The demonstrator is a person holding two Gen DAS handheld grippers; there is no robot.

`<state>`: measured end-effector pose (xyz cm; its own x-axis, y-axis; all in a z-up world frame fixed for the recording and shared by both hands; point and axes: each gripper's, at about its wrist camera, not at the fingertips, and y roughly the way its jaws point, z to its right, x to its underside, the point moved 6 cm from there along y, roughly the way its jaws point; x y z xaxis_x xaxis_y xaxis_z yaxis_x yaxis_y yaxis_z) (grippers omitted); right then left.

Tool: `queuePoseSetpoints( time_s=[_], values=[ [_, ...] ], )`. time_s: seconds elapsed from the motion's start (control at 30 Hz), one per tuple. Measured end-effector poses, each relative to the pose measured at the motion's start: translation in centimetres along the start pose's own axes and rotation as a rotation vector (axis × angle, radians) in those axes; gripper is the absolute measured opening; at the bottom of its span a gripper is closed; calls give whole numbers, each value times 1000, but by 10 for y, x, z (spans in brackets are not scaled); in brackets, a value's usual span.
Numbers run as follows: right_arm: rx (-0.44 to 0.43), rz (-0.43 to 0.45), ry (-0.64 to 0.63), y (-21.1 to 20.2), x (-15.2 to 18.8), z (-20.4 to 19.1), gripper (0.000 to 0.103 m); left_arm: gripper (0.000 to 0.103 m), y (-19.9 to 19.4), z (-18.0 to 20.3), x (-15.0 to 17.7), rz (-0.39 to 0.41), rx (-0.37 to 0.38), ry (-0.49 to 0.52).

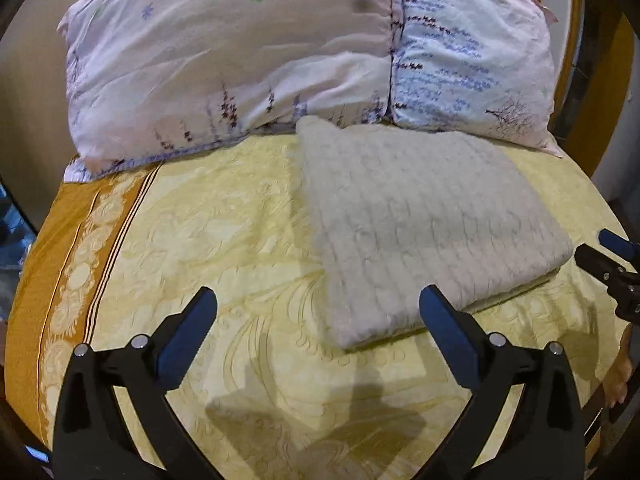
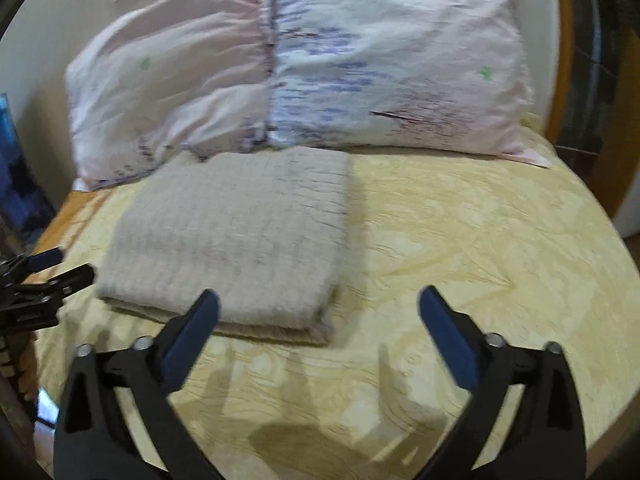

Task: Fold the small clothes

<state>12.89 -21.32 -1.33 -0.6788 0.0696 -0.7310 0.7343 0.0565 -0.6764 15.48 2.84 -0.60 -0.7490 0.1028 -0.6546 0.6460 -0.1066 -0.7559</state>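
A beige knitted garment [image 1: 420, 232] lies folded into a flat rectangle on the yellow bedsheet [image 1: 224, 248], its far edge against the pillow. My left gripper [image 1: 318, 304] hangs above the sheet at the garment's near left corner, jaws wide open and nothing between them. In the right wrist view the same garment [image 2: 236, 240] sits left of centre. My right gripper [image 2: 318, 304] stands open over the sheet at the garment's near right corner, holding nothing. Each gripper shows at the edge of the other's view: the right gripper [image 1: 612, 264], the left gripper [image 2: 40, 280].
A big pink and white flowered pillow [image 1: 304, 52] fills the head of the bed. The sheet has an orange patterned border [image 1: 68, 264] along the left side. A wooden bed frame [image 2: 568, 60] curves at the right. A bare foot [image 1: 620, 384] shows at the right edge.
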Motion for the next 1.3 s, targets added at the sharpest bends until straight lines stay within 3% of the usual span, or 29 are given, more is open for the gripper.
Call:
queuePoseSetpoints(
  time_s=[0.2,0.4,0.77,1.3],
  values=[
    [92,-31,4,0,14,3,102,101,-3,10,15,-35,38,-29],
    [43,-82,18,7,30,-6,102,101,6,20,34,-61,1,-4],
    [73,-146,-50,26,48,-31,102,101,34,28,59,-148,-14,-14],
    [65,-180,-47,37,56,-35,102,101,40,29,60,-150,-28,-25]
  ],
)
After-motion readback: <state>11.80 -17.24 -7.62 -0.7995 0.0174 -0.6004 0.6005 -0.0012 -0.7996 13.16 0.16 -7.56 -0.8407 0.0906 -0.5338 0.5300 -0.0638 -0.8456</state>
